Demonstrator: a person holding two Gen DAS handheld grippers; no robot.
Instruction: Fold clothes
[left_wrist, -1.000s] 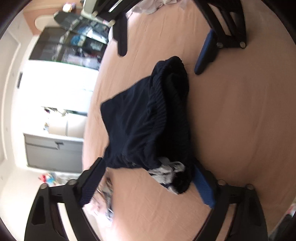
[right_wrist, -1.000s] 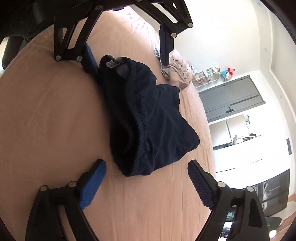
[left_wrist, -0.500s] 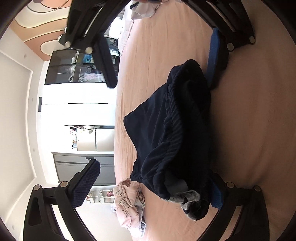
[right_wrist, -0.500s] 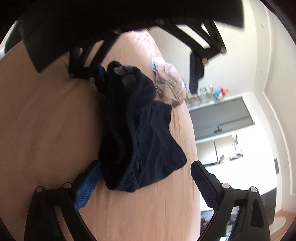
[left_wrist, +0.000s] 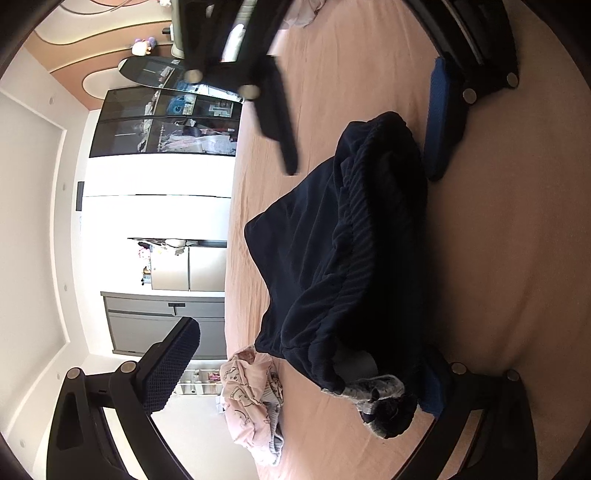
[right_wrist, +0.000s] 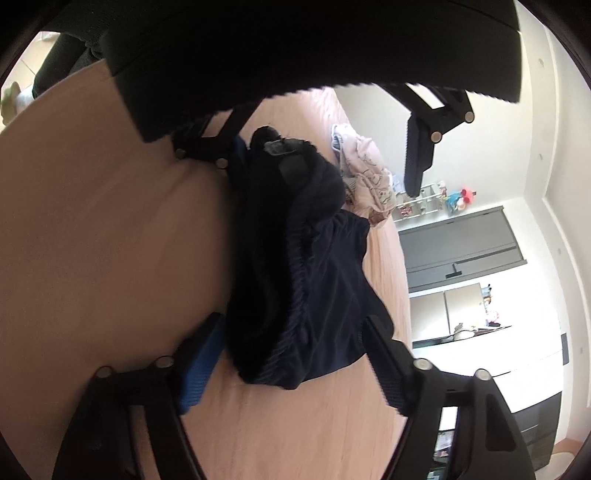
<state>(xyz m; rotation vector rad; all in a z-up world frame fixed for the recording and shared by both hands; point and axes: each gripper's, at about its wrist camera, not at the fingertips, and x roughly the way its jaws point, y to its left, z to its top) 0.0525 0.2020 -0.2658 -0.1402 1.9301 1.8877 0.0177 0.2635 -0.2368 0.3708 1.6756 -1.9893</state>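
Note:
A dark navy garment with a ribbed waistband lies bunched on the pink bed sheet. My left gripper is open, its jaws wide on either side of the garment's near end, where a grey inner label shows. My right gripper is open at the opposite end of the navy garment, its jaws around the waistband corner. Each gripper shows at the top of the other's view.
A crumpled pink printed garment lies near the bed's edge beside the navy one; it also shows in the right wrist view. Beyond the bed are grey cabinets and a dark glass wardrobe.
Both grippers have moved in from either end of the garment and now straddle its ends. The garment looks more bunched.

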